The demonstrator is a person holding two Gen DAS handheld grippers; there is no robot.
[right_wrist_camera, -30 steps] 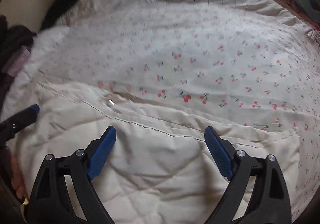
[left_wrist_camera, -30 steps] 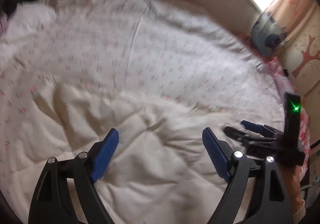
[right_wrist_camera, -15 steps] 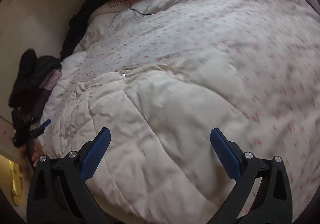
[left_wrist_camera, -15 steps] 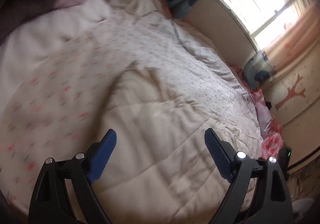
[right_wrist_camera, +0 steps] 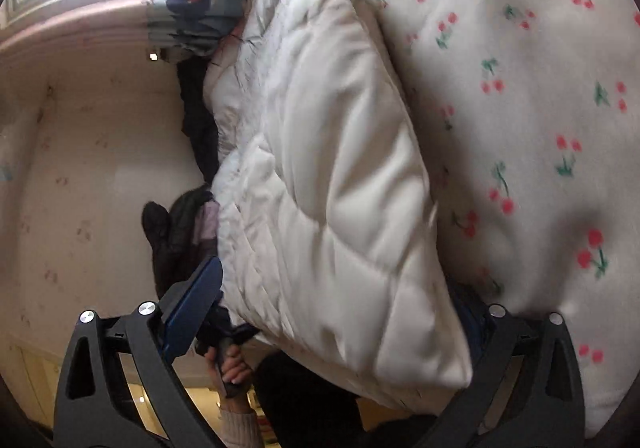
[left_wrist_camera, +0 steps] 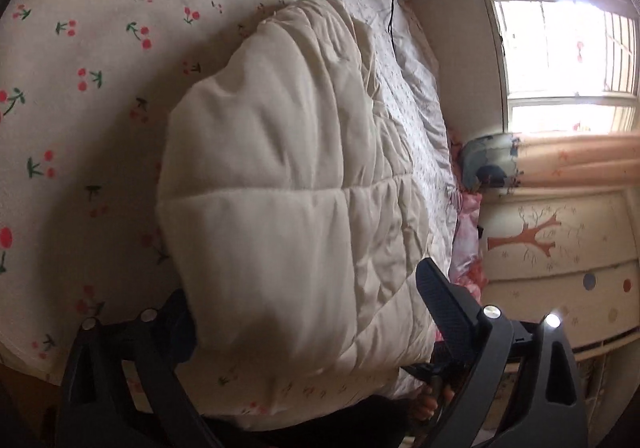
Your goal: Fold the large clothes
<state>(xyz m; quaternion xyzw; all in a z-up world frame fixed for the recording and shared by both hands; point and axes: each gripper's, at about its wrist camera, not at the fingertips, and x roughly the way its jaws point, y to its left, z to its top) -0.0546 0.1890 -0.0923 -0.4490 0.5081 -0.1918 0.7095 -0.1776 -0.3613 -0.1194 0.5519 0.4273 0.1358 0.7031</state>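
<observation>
Black plastic gripper frames (left_wrist_camera: 308, 332) with silver screws and blue finger pads (right_wrist_camera: 192, 312); bare-skinned hand (right_wrist_camera: 234, 368) (cream knitted cuff).

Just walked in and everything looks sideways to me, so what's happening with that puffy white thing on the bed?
A person with a handheld gripper in each hand is working on a quilted cream padded garment lying on a cherry-print bedsheet. The left gripper and right gripper each straddle an end of the folded bulk with jaws wide open, one finger hidden behind the fabric. Neither has clamped it yet.
</observation>
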